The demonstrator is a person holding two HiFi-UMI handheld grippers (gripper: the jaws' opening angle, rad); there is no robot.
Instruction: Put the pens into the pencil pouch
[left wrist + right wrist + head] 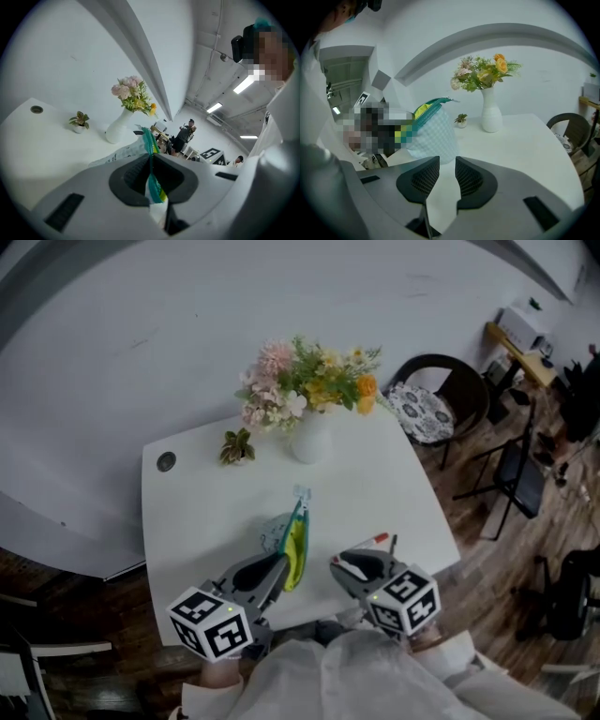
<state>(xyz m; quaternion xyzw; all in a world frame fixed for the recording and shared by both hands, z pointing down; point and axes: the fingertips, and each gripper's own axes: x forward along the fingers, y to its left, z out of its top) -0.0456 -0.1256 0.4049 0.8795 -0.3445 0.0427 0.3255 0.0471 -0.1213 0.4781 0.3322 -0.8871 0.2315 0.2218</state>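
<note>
White bench [192, 521] holds a flower vase [310, 439] far back; left gripper [151, 161] jaws clench the pencil pouch [294, 547], right gripper [446, 164] jaws stand released, empty.

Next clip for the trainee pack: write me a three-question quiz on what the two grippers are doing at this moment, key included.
1. True or false: the left gripper is clamped on the pencil pouch and holds it off the table.
2. Multiple choice: what stands between the jaws of the right gripper? A) a pen B) the pouch C) nothing
3. Fill in: the red-tipped pen lies on the table just ahead of the ____ gripper.
Key: 1 true; 2 C; 3 right.
</note>
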